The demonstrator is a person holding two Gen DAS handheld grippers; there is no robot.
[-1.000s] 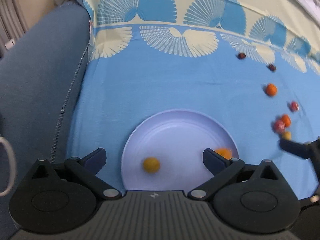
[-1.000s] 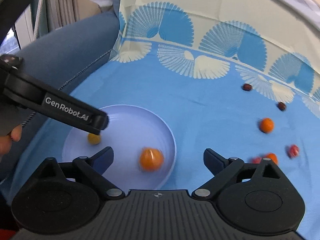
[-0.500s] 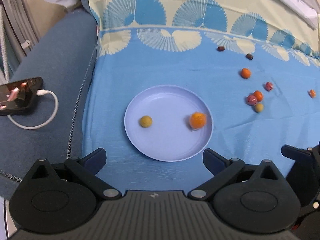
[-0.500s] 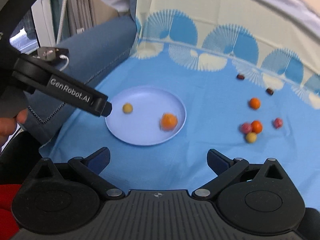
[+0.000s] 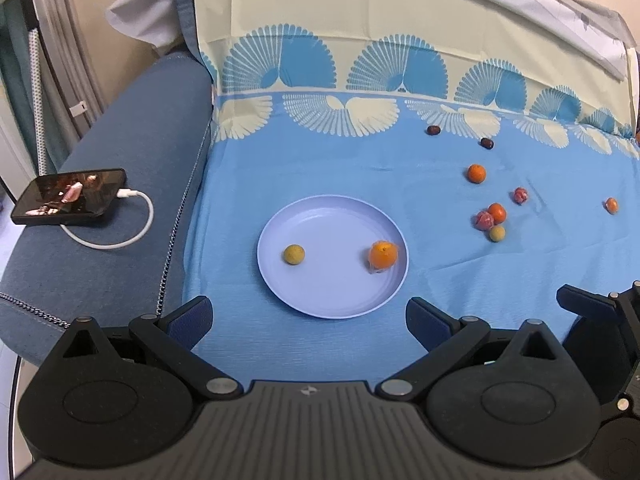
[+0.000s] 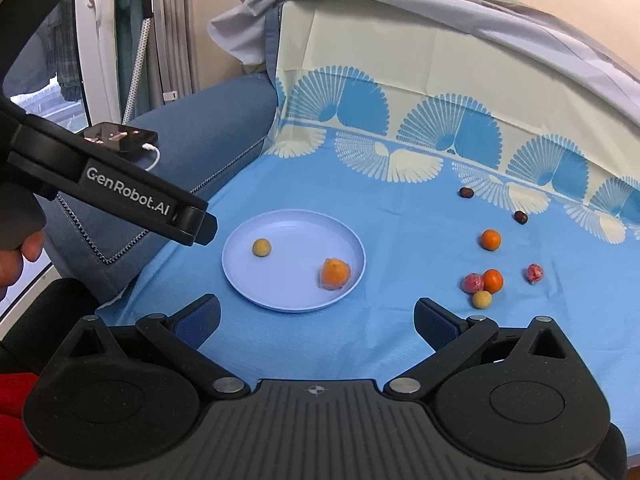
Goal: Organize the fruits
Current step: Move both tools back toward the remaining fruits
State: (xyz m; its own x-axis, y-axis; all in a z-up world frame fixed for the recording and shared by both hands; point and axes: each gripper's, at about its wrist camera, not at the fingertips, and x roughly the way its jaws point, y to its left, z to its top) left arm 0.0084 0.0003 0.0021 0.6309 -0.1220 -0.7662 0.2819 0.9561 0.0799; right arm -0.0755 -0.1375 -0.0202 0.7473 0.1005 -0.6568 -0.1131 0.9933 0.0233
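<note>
A pale lilac plate [image 5: 320, 216] [image 6: 280, 220] lies on the blue cloth and holds a small yellow fruit [image 5: 294, 254] [image 6: 261, 247] and an orange [image 5: 383, 255] [image 6: 335, 273]. To its right lie loose fruits: oranges [image 5: 476, 173] [image 6: 491, 239], a cluster of a red fruit, an orange and a yellow fruit [image 5: 490, 220] [image 6: 482, 286], and two dark dates [image 5: 433, 130] [image 6: 466, 192]. My left gripper [image 5: 309, 318] is open and empty, near the plate's front edge. My right gripper [image 6: 317, 320] is open and empty, drawn back in front of the plate.
A phone [image 5: 68, 196] on a white charging cable [image 5: 120, 236] rests on the blue sofa arm at the left. The cloth [image 5: 360, 160] rises up the backrest behind. A hand [image 6: 16, 252] holds the left gripper's handle in the right wrist view.
Both grippers have pulled back and up from the plate, so it looks smaller and farther away. The orange and the yellow fruit have come to rest in the plate.
</note>
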